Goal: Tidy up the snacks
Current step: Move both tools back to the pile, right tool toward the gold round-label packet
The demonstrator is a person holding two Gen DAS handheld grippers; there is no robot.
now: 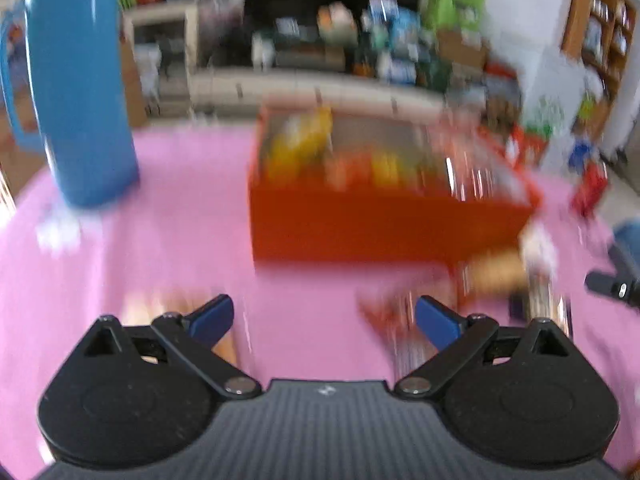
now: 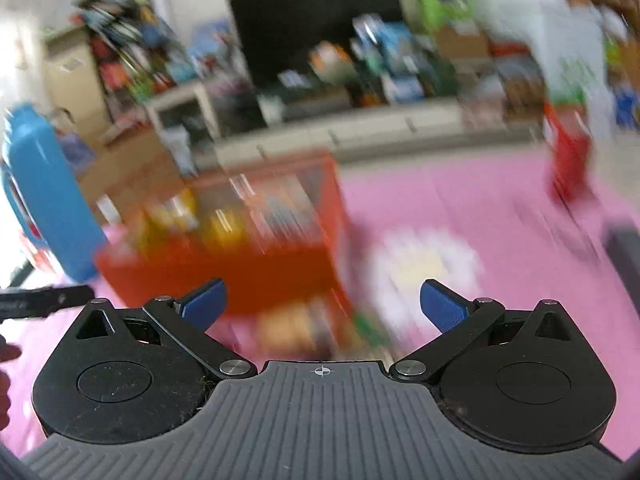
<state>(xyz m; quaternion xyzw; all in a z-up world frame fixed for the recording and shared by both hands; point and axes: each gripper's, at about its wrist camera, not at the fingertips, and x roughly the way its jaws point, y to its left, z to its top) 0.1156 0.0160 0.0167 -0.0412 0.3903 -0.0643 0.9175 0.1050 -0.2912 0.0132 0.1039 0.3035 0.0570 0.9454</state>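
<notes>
An orange-red box (image 1: 360, 224) holding several blurred yellow and orange snack packs (image 1: 304, 144) stands on the pink tablecloth (image 1: 168, 240). My left gripper (image 1: 324, 320) is open and empty above the cloth, short of the box. Loose snack packs (image 1: 496, 272) lie by the box's near right corner. In the right wrist view the same box (image 2: 240, 272) is ahead left. My right gripper (image 2: 322, 304) is open and empty, with a blurred snack pack (image 2: 296, 328) on the cloth between its fingers. Both views are motion-blurred.
A tall blue jug (image 1: 80, 80) stands on the cloth at the left; it also shows in the right wrist view (image 2: 44, 192). A red pack (image 2: 568, 164) stands at the far right. A white flower print (image 2: 424, 264) marks the cloth. Cluttered shelves and a dark screen (image 2: 316, 20) stand behind.
</notes>
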